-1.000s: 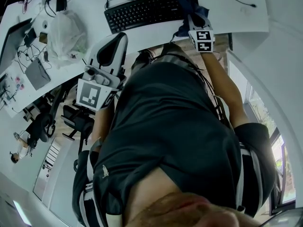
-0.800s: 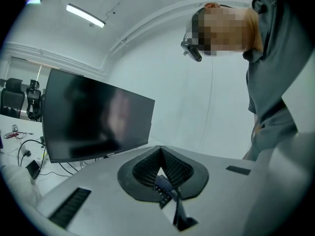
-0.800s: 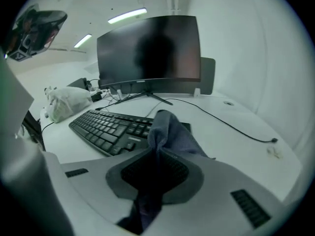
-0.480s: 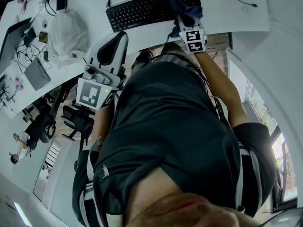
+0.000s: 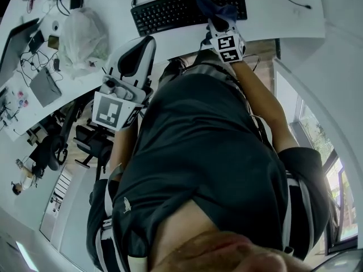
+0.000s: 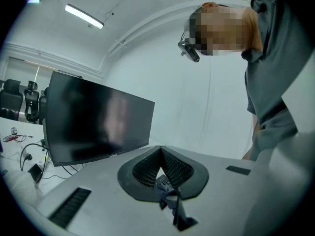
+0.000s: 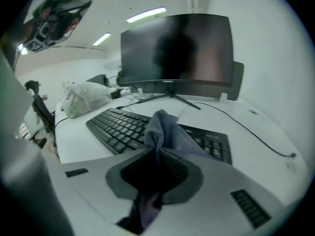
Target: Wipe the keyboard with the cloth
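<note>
A black keyboard (image 5: 170, 10) lies on the white desk (image 5: 283, 16) at the top of the head view. My right gripper (image 5: 218, 22) is shut on a dark blue cloth (image 5: 211, 4), which drapes over the keyboard's right part. In the right gripper view the cloth (image 7: 165, 129) bunches up between the jaws above the keys (image 7: 118, 127). My left gripper (image 5: 139, 50) is held off the desk near the person's torso. Its jaws (image 6: 161, 151) are shut with nothing in them and tilt up toward the monitor (image 6: 93, 122).
A dark monitor (image 7: 177, 53) stands behind the keyboard. A white plastic bag (image 5: 79, 33) sits left of it among cables and small devices (image 5: 45, 86). A thin cable (image 7: 246, 127) crosses the desk at the right. An office chair (image 5: 85, 140) stands below the desk edge.
My right gripper has slid left along the keyboard with the cloth. The left gripper has stayed where it was.
</note>
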The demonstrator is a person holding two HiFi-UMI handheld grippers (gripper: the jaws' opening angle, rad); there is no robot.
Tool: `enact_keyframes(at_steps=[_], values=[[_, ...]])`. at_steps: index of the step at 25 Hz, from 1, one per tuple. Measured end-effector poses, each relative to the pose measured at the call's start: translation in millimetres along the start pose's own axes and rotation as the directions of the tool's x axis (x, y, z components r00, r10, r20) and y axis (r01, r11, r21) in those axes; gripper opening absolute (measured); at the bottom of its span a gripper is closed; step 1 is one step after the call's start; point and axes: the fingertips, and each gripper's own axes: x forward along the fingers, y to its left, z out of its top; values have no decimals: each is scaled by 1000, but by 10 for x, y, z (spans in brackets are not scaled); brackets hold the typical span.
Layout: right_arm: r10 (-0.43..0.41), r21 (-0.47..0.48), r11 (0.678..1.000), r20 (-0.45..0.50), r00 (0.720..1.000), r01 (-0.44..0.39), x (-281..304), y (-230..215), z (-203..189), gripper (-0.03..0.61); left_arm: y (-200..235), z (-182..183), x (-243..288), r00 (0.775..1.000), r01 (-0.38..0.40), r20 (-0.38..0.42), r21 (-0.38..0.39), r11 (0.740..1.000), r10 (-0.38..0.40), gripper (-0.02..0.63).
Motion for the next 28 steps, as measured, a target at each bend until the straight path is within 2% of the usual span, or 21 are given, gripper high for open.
enact_keyframes(at_steps=[2,4,6,7,9,11,13,16,19,21,23,25,26,28], values=[[-88,73,993,-5,996,88,-138,-389,-98,49,39,10,-57,1000,-8,17,-11,1000,8,5],[-142,92,986,-14,990,143,-215,-594,-141,49,103,-57,-136,1000,-28,6,-10,1000,28,5],[-141,81,987,-20,990,142,-157,-499,-89,48,141,-125,-184,999,-42,-11,-13,999,42,5],[-115,70,991,-17,993,116,-77,-355,-31,48,141,-137,-191,999,-42,-12,-17,999,42,5],[-24,-8,1000,-4,1000,24,135,34,120,48,124,-133,-194,999,-35,-4,-16,999,35,5],[46,-155,987,-3,999,-46,320,307,255,48,113,-117,-208,999,-32,1,-5,999,32,5],[36,-221,975,-5,999,-36,408,217,320,48,125,-97,-231,999,-41,-2,-9,999,41,5],[-100,-124,987,-5,995,99,351,-424,314,48,182,-92,-296,998,-67,4,-24,997,67,5],[-217,-55,975,-25,976,215,241,-822,294,48,231,-149,-388,997,-79,0,-14,997,80,5],[-214,-49,976,-28,976,213,277,-684,345,48,232,-166,-404,997,-81,1,-23,996,81,5],[-135,-91,987,-10,991,133,406,-326,421,48,212,-160,-377,997,-73,6,-27,997,73,5],[-63,-162,985,-2,998,62,506,-85,480,48,189,-148,-345,998,-64,2,-28,998,64,5],[-58,-173,983,-4,998,57,519,-105,477,48,184,-141,-334,998,-62,-2,-32,998,62,5],[-124,-124,985,-14,992,122,445,-428,409,47,196,-133,-338,998,-63,-5,-34,997,63,5]])
